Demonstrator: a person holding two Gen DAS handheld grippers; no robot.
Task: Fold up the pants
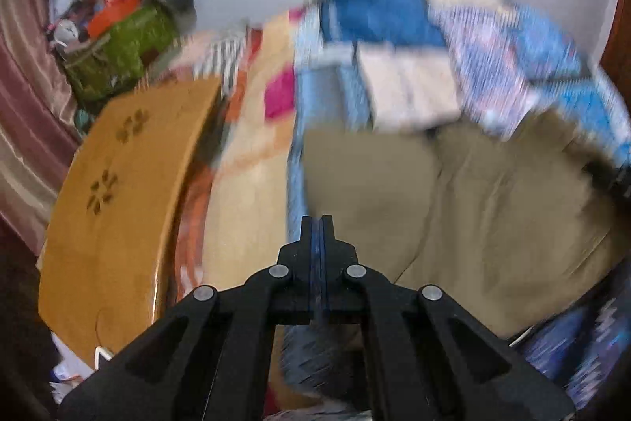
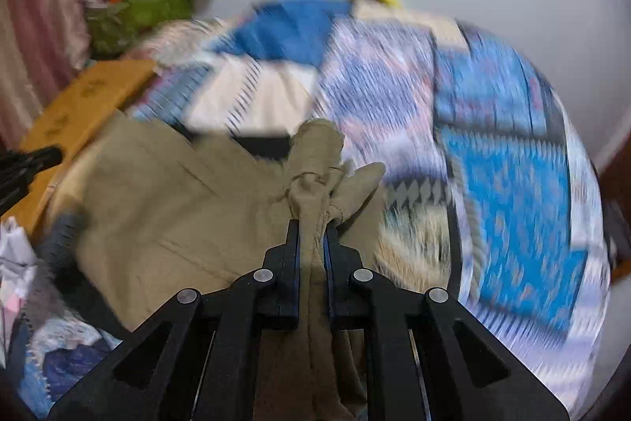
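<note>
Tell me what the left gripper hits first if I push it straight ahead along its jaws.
Most likely the khaki cotton pants spread on the blue patterned bedspread. The left gripper, jaws shut with nothing between them, points at the cloth's left edge. Motion blur hides the depth, so this is a guess.

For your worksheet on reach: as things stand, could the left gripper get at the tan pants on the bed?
Probably yes. The left gripper, jaws shut and empty, points at the pants with nothing between; it must open first.
</note>
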